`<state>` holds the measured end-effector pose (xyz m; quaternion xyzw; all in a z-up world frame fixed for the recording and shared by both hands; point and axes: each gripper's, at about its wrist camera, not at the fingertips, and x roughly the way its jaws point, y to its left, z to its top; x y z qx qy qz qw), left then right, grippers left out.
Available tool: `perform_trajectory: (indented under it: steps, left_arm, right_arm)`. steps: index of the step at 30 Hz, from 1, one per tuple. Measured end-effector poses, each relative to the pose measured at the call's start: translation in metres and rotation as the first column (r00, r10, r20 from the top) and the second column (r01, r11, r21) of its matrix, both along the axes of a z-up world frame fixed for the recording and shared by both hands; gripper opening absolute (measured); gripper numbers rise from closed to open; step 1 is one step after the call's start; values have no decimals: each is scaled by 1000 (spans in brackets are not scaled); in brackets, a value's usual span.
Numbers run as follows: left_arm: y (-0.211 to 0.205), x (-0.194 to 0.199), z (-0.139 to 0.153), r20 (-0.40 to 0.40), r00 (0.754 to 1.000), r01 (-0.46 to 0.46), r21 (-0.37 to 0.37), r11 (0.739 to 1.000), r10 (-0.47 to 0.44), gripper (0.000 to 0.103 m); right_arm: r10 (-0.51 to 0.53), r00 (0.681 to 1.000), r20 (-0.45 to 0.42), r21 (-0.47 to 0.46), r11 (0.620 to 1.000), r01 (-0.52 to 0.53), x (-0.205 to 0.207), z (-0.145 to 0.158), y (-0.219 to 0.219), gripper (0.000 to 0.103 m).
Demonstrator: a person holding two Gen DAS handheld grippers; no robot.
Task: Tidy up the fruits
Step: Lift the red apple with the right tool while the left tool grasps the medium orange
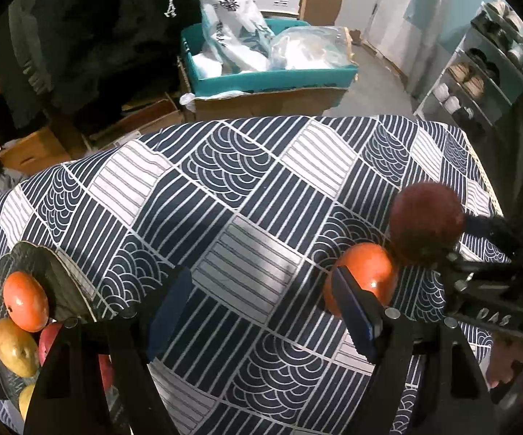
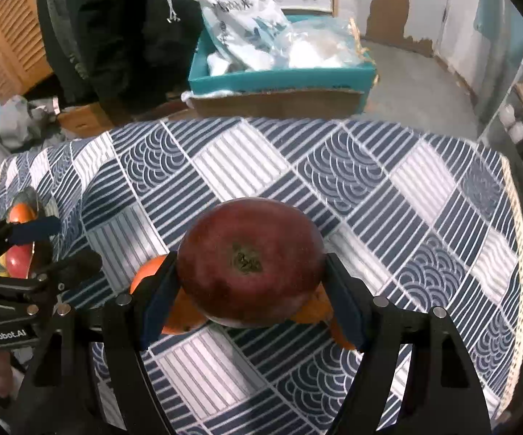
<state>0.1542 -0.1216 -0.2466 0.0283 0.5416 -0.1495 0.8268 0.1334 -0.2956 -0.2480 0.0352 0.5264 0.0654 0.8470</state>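
Note:
My right gripper (image 2: 250,290) is shut on a dark red apple (image 2: 248,262) and holds it above the patterned tablecloth; the apple also shows in the left wrist view (image 1: 426,223). Under it lie orange fruits (image 2: 147,270), one seen in the left wrist view (image 1: 365,277) beside my left gripper's right finger. My left gripper (image 1: 261,315) is open and empty over the cloth. A dark plate (image 1: 40,261) at the left holds an orange fruit (image 1: 25,301), a yellow-brown fruit (image 1: 15,348) and a red one (image 1: 49,339).
The blue-and-white patterned tablecloth (image 1: 247,195) covers the table. Beyond its far edge stand a teal box with plastic bags (image 1: 268,65), cardboard boxes (image 1: 258,103), a dark jacket (image 1: 80,36) and a shoe rack (image 1: 479,72) at the right.

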Motion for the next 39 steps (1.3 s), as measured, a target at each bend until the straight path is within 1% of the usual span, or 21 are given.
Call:
perform_trajectory:
  steps: [2,7,11,15,17,19,22,25,29,35,39]
  left_arm:
    - [-3,-1,2,6,1000,5,4,1000,-6,81]
    - [-10,-2,7,17,1000,11,10,1000,-11,80]
    - [-14,-5,9,23,1000,20,18,1000,-20,80]
    - [-22,-7,8,24,999,38,18,999,-39,82]
    - [-29,-9,8,28,998,50,11,999,-50,86]
    - [-35,-11,8,29,998,63,2,998,-63,86]
    - [-49,-15,9,21,995,94,-26,995,-93,86]
    - [-67,-22,9,16,990,139,-57,989,-138,86]
    - [-89,-32,6,1,981,191,-75,979,-192,87]
    - [-118,-46,-2,-18,970,241,-69,968,-243,87]
    - [-131,-48,-10,-17,963,268,-22,963,-268,87]
  right_arm:
    - [-1,1000,-15,16,1000,1,-3,-7,-1,77]
    - [1,1000,-14,55,999,0,-5,-7,-4,77]
    - [-20,1000,-3,70,997,20,-8,-4,-9,77]
    - [-42,999,29,50,998,41,-11,6,-20,77]
    - [-65,997,41,49,997,63,-14,11,-29,77]
    - [-96,994,53,61,994,93,-17,16,-40,77]
    - [-134,989,64,54,990,131,-23,24,-55,77]
    - [-168,983,72,52,985,164,-31,29,-68,77]
    - [-220,973,76,63,974,216,-44,38,-90,77]
    - [-263,958,114,34,965,261,-61,52,-112,77]
    - [-270,954,129,1,962,272,-72,54,-120,77]
